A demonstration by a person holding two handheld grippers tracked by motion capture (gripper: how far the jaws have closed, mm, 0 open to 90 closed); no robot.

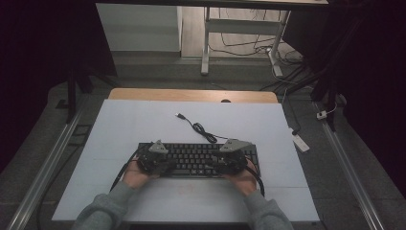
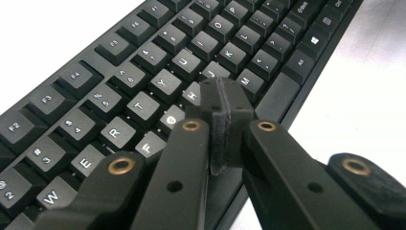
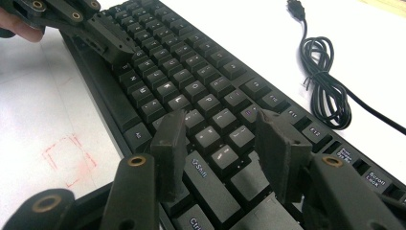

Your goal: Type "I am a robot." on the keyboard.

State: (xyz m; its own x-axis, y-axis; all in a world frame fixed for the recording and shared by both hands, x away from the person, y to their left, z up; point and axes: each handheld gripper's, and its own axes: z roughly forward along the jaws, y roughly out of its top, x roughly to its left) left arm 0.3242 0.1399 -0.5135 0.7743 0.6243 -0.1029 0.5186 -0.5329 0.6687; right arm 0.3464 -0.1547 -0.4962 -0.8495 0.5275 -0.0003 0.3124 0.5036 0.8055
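Closest to the lens, the two black pads of my left gripper (image 2: 225,112) stand pressed flat together with nothing between them, their joined tip poised over the middle letter rows of the keyboard (image 2: 143,91), about where the H and the key below it sit. Whether that tip is actually bearing on a key I cannot tell.

Seen from the right gripper view, my right gripper (image 3: 222,153) has its pads standing well apart, holding nothing, over the keys near the right Shift. The keyboard (image 1: 198,159) lies flat on the white tabletop (image 1: 143,124), close to my edge and square to me, both hands set over it in the high view. Its cable (image 3: 325,91) lies coiled beyond the far edge, the plug (image 1: 180,116) loose on the tabletop and connected to nothing.

Judgement: the step in hand is key pressing, the closed left gripper serving as a single poking finger while the right waits. The next move calls for a short, straight push down on one chosen key, centred so the tip does not catch a neighbour, followed by a clean lift. The right gripper would need its pads brought together before it could press one key alone.
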